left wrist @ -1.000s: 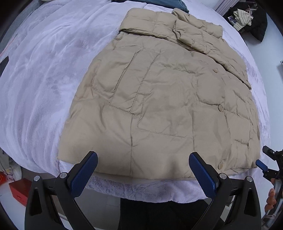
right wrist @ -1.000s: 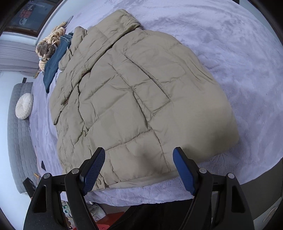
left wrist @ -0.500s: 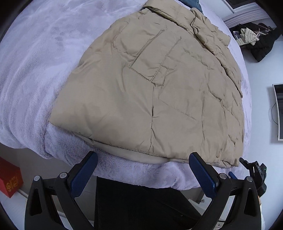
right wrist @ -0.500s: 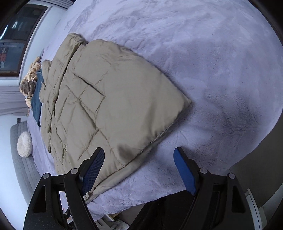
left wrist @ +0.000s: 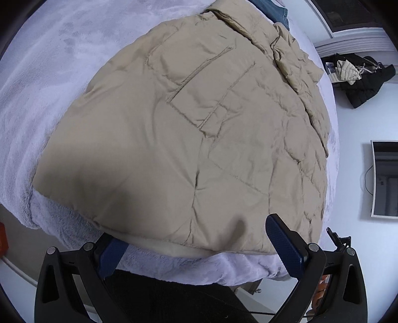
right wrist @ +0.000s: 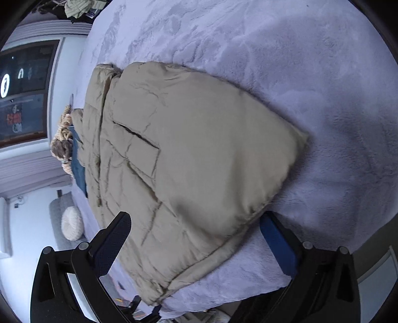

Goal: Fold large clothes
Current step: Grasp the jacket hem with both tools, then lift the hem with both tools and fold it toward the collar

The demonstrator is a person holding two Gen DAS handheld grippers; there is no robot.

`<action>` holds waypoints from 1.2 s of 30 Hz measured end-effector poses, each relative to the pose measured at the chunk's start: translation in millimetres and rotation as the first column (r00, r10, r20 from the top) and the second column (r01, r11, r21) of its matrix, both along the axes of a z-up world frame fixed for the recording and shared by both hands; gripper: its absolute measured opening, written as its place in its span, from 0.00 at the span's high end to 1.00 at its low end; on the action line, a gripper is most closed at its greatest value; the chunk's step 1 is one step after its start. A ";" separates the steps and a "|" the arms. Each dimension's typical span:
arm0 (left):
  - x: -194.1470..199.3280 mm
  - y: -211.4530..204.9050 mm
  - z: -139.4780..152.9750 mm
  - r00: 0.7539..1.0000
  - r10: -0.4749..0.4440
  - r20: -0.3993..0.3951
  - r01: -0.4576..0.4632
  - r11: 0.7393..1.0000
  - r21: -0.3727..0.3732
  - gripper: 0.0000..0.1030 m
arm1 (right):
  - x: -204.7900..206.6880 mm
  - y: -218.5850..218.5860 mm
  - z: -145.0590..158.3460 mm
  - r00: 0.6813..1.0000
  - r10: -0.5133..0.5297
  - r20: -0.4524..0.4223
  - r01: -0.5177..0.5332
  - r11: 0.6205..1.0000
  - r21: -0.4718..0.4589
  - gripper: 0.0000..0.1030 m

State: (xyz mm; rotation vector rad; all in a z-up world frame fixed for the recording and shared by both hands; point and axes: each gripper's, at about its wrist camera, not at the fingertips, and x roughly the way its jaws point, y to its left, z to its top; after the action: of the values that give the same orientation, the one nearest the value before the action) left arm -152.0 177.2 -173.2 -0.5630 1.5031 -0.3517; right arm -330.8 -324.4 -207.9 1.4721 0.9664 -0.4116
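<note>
On the pale lavender fleece blanket (left wrist: 37,104) that covers the bed lies the beige quilted jacket (left wrist: 189,129), spread flat with its hem toward the bed's near edge and its collar at the far end, where a strip of blue denim (left wrist: 278,10) shows just beyond it. Starting from the left, the left gripper (left wrist: 199,246) hangs over the hem with its tongs wide apart: one blue pad sits low against the blanket's edge beneath the hem, the other stands above the fabric near the hem's right end, and neither presses on the cloth. Further right in that view, off the bed, a dark heap of clothes (left wrist: 358,77) rests by the wall. Seen from the right wrist, the jacket (right wrist: 189,159) shows its outer corner jutting toward the bare blanket (right wrist: 311,74), and the right gripper (right wrist: 196,238) straddles the hem near that corner, its jaws having just been opening and now standing at their widest; the fabric lies between the pads, yet they do not clamp it. As for progress, the jacket's sides appear already turned in, since it lies as a narrow, tidy rectangle with no sleeve sticking out, though I cannot see the underside to be sure. What seems left is the lengthwise fold: both tongs must close on the hem, one near each corner, and carry it up toward the collar.
</note>
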 end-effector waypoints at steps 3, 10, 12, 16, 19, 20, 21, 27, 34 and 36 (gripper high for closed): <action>10.8 -5.1 -0.9 1.000 0.014 0.010 -0.014 1.000 -0.019 0.01 | 2.8 -0.3 -4.5 1.000 0.007 0.012 -0.007 0.999 0.041 0.00; 29.1 -16.0 6.6 0.998 -0.015 0.068 0.017 0.999 -0.028 0.80 | 11.2 -1.5 -3.5 0.999 0.007 0.043 -0.010 0.998 0.065 0.05; 29.9 -15.7 18.3 0.993 -0.034 0.115 0.036 0.999 -0.012 0.81 | 12.1 -2.3 -4.6 0.999 0.010 0.041 -0.014 0.997 0.081 0.28; 33.4 -17.4 42.9 0.980 -0.072 0.185 0.070 0.997 0.014 0.83 | 15.9 -4.0 -0.2 0.999 0.043 0.015 -0.044 0.997 0.069 0.91; 38.5 -17.3 66.0 0.965 -0.090 0.247 0.086 0.996 0.025 0.83 | 26.5 -4.1 20.0 0.994 0.107 0.023 -0.107 0.994 -0.008 0.93; 40.4 -17.7 73.4 0.959 -0.094 0.268 0.089 0.996 0.029 0.83 | 31.4 -4.2 28.0 0.990 0.135 0.026 -0.134 0.990 -0.035 0.93; 43.3 -19.5 81.0 0.953 -0.097 0.287 0.091 0.995 0.032 0.83 | 37.5 -4.6 36.6 0.986 0.164 0.030 -0.162 0.985 -0.064 0.93; 70.1 -27.8 128.9 0.917 -0.086 0.391 0.075 0.996 0.042 0.83 | 82.8 -14.0 88.1 0.956 0.289 0.057 -0.271 0.938 -0.214 0.93; 116.5 -52.3 181.2 0.857 -0.073 0.511 0.038 0.996 0.079 0.83 | 150.1 -33.9 146.5 0.906 0.408 0.117 -0.347 0.871 -0.346 0.93; 134.6 -61.5 190.9 0.844 -0.063 0.532 0.014 0.995 0.096 0.83 | 176.3 -40.7 162.3 0.881 0.458 0.121 -0.383 0.839 -0.388 0.93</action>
State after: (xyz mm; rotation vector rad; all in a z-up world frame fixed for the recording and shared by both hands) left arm -17.4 115.6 17.7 -0.3240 0.9802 -0.4308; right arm -154.5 -365.1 -45.6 0.9162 0.9574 -0.0909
